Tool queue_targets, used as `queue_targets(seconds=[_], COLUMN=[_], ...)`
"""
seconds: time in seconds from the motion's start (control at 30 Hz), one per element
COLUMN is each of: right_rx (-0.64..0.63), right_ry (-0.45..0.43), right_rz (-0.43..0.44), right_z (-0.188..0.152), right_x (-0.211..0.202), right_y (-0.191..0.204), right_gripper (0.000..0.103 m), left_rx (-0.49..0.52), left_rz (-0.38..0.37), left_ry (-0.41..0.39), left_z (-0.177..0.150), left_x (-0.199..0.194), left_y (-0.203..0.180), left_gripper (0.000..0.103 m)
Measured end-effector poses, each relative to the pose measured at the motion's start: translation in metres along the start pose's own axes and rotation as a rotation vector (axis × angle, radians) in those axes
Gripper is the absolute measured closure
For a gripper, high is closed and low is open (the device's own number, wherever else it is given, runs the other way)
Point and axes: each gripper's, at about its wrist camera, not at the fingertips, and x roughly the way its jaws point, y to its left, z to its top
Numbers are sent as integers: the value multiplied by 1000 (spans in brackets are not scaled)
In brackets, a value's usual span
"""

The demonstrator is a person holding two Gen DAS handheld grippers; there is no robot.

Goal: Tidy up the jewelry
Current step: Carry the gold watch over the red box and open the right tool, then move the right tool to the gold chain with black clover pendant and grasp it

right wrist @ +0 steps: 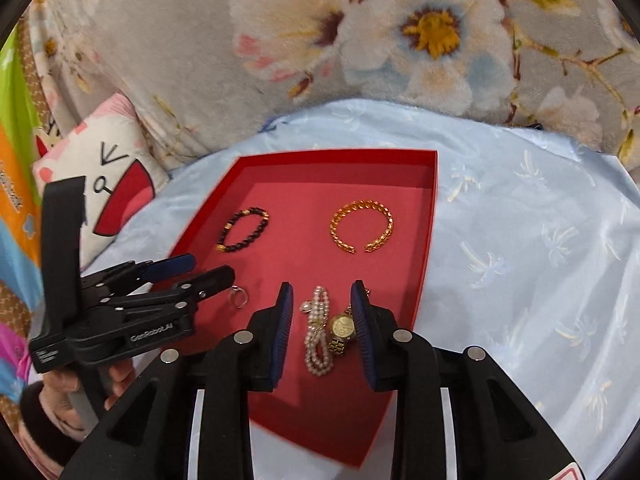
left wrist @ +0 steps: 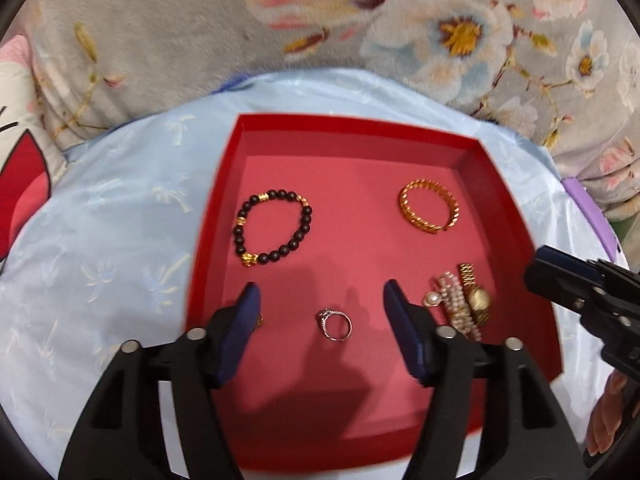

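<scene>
Both grippers tilt steeply downward, side by side. The left gripper [left wrist: 320, 300] has its jaws spread wide with nothing between the pads. The right gripper [right wrist: 322, 296] has its jaws parted more narrowly, gripping nothing. A hand [right wrist: 68, 396] grips the left gripper's handle.

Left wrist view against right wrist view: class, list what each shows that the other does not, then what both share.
Only the left wrist view shows the purple edge at right. Only the right wrist view shows the striped green and orange fabric at left and the lettering on the left gripper. Both share the red tray, the beaded bracelet, the gold bangle, the silver ring, the pearl strand and the watch, plus the cartoon pillow.
</scene>
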Motion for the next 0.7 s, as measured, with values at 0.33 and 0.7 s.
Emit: queue_targets(seconds=[0.33, 0.7], right_rx=[-28, -14], right_ry=[-80, -13], right_rz=[-14, -73], right_z=[-57, -147], right_x=[-100, -121], right_y=[9, -1], right_gripper=[60, 60], left_rx=[-25, 23], left_rz=[13, 80], left_ry=[-72, -30], left_z=[-41, -134], left_x=[-87, -109], left_y=[1, -17], left_gripper=[21, 21])
